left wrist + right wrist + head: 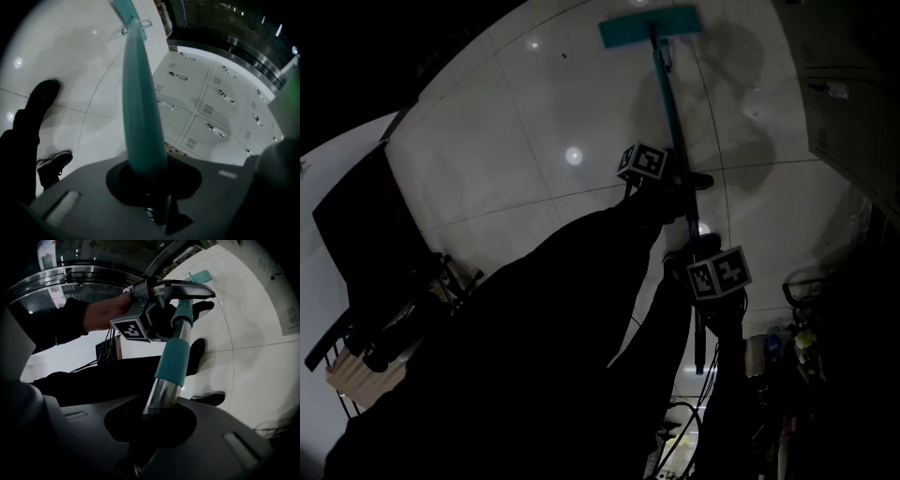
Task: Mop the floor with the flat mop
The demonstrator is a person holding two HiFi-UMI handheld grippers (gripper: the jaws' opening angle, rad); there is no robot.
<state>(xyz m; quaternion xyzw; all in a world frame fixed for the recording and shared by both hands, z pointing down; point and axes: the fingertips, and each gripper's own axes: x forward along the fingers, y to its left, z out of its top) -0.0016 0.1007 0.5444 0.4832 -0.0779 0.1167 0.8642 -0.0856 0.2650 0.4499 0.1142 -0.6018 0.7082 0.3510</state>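
The flat mop's teal head [649,25] lies on the white tiled floor [534,112] far ahead of me. Its teal handle [670,103] runs back toward my body. My left gripper [673,178], the one further down the handle, is shut on the mop handle [139,93], which fills the left gripper view and ends at the mop head [124,8]. Higher up the handle is my right gripper [705,281], shut on its chrome section [161,394] just behind the teal sleeve [174,357]. The left gripper [140,319] and the mop head [199,275] show beyond it.
Grey lockers [853,94] line the right side, also seen as lockers [211,108] in the left gripper view. A dark table or stand [366,234] with a slatted rack [356,375] sits at left. Cables and bottles [787,347] crowd the lower right. My shoes [44,93] stand on the tiles.
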